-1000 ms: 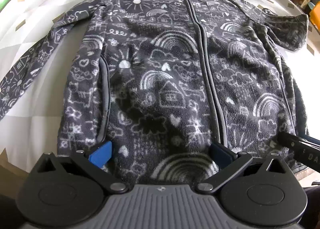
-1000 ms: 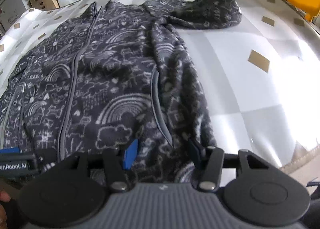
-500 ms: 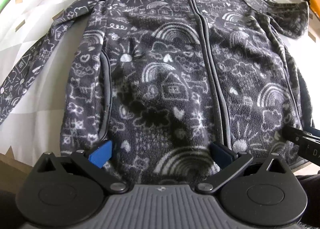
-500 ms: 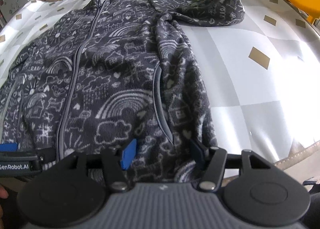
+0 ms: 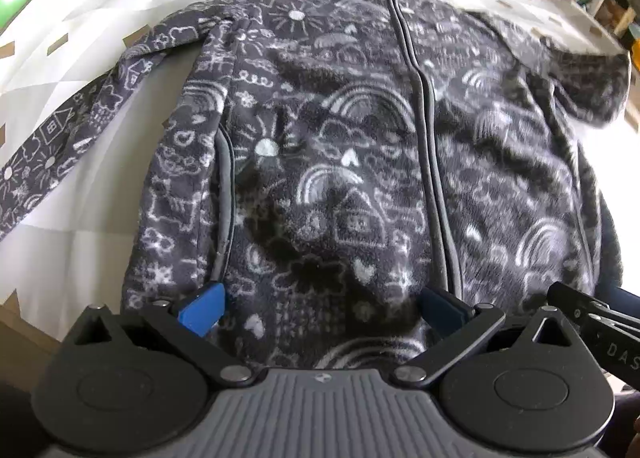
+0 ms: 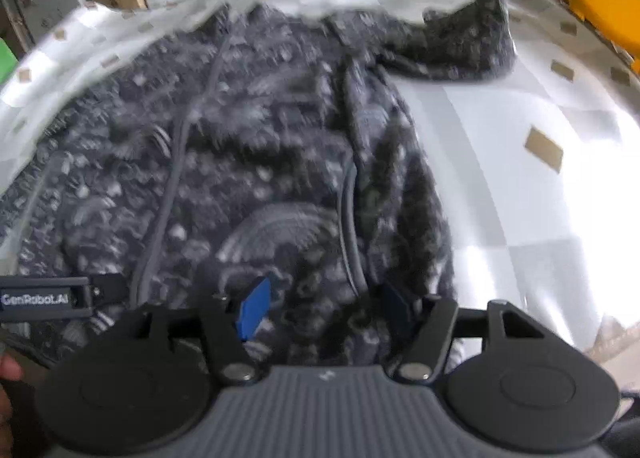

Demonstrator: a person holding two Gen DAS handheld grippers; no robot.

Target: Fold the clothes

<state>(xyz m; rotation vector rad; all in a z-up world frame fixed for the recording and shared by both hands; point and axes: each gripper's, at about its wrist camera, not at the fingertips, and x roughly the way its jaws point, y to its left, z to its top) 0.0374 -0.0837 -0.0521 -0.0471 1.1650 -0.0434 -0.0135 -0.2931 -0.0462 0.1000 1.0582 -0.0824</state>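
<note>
While the dark grey fleece jacket with white doodle print point(image 5: 340, 161) is spread front-up, zipped, on the white diamond-patterned tablecloth point(image 5: 60, 250), its hem is straddled by both spread grippers: left gripper point(image 5: 320, 304), right gripper point(image 6: 320, 308). One outstretched sleeve point(image 5: 60, 137) is shown only by the left view; the right view is blurred.
</note>
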